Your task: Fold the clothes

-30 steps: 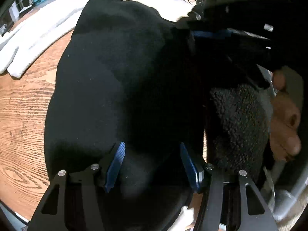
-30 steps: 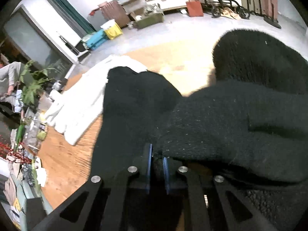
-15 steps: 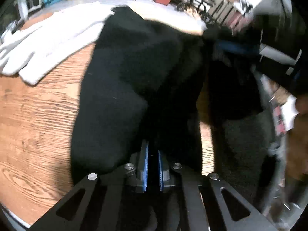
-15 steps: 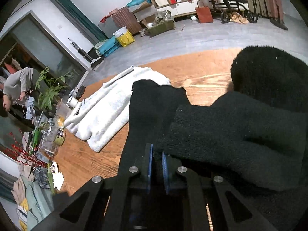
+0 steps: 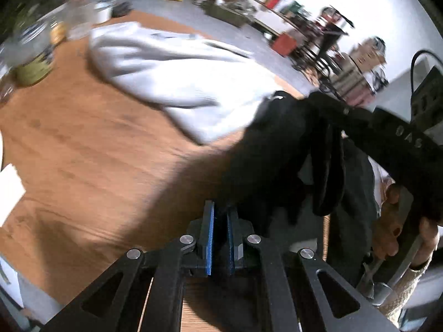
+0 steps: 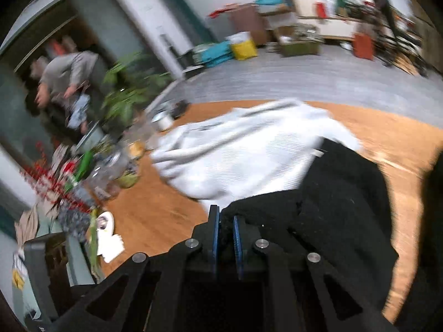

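Two grippers, left gripper [image 5: 220,238] and right gripper [image 6: 226,244], each pinched nearly closed on the black garment [image 6: 340,207] hanging at lower right over the wooden table [image 5: 83,166]: risk of dragging the white garment [image 6: 249,160] touching it, or fabric slipping out.

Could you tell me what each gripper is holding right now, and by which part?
Both are shut on the black garment: the right gripper pinches its near edge, and the left gripper pinches another edge. Which part of the garment cannot be told.
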